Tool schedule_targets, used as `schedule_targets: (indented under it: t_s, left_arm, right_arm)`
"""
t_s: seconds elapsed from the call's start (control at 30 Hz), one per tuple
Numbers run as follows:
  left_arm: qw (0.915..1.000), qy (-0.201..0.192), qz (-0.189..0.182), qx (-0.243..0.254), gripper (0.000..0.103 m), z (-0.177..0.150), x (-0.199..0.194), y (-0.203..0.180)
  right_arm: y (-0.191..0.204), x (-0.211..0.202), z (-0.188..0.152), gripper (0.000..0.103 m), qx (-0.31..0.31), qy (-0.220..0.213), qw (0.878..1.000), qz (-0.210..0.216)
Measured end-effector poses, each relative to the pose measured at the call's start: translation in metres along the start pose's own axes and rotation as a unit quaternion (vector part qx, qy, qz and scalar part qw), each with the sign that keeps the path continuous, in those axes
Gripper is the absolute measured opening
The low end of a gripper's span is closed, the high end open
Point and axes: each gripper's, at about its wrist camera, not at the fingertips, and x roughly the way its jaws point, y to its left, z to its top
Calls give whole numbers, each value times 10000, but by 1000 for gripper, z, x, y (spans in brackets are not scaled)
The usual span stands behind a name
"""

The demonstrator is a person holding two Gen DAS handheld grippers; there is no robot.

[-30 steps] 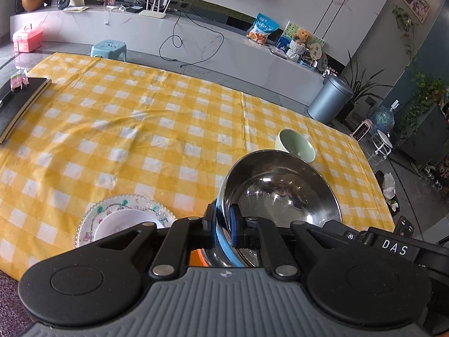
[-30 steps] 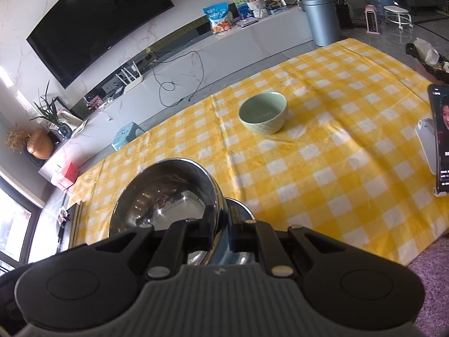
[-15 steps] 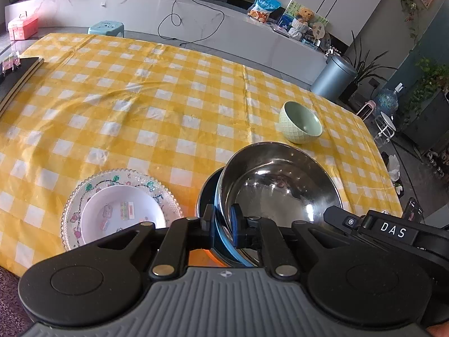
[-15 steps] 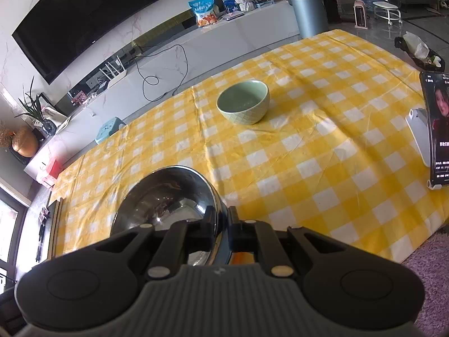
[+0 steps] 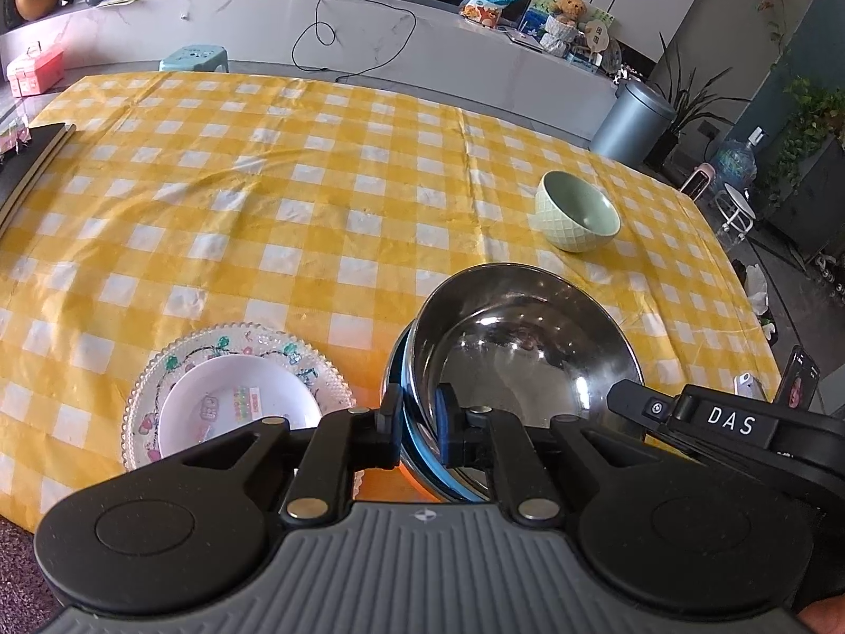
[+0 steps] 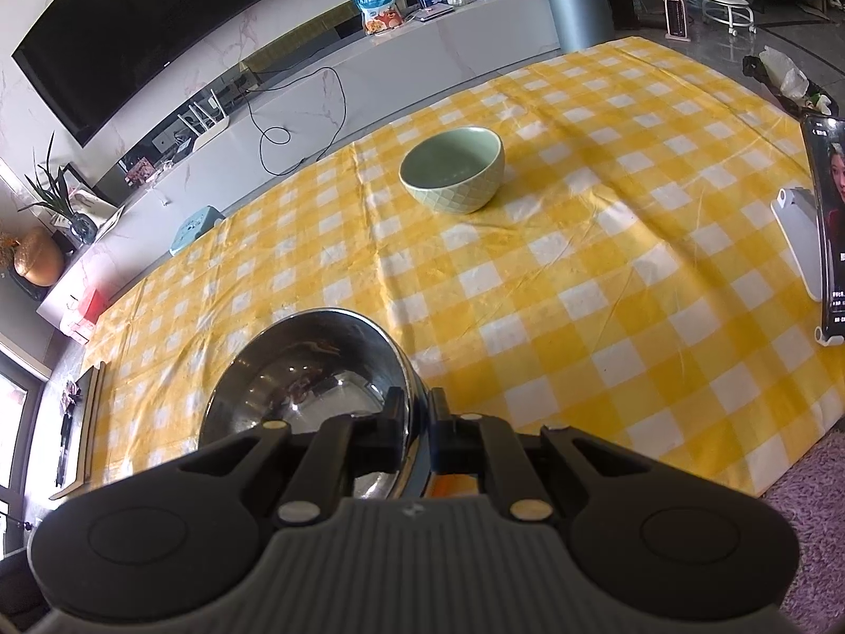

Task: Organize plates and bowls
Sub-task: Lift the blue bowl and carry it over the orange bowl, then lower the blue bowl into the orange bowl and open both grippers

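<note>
Steel bowl (image 5: pixel 523 348) pinched at opposite rims by left tool (image 5: pixel 420 422) and right tool (image 6: pixel 420 422), both clamped on it, now lowered from its earlier height into a blue-rimmed dish (image 5: pixel 409 433) on the tabletop (image 5: pixel 317 201). Likely nearly seated, pending release. Green bowl (image 6: pixel 454 169) well apart; glass plate (image 5: pixel 232 370) beside, carrying a white plate (image 5: pixel 237 407).

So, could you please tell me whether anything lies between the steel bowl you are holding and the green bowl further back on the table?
Nothing visible does. Only bare checked tablecloth lies between the steel bowl and the green bowl. The patterned plate sits off to the left, clear of that path.
</note>
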Motion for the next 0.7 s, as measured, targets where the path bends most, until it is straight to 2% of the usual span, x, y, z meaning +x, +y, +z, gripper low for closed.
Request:
schedule_targets:
  t_s: [0.53, 0.6, 0.7]
  left_arm:
    - [10000, 24, -58, -14, 17, -1, 3, 5]
    - [10000, 1, -67, -42, 23, -1, 1, 6]
    - [9999, -83, -77, -58, 40, 1, -2, 6]
  right_arm:
    - [2, 10, -5, 8, -49, 139, 9999, -82]
    - [1, 10, -5, 11, -23, 145, 9999, -42]
    - [0, 10, -5, 16, -3, 126, 9999, 3]
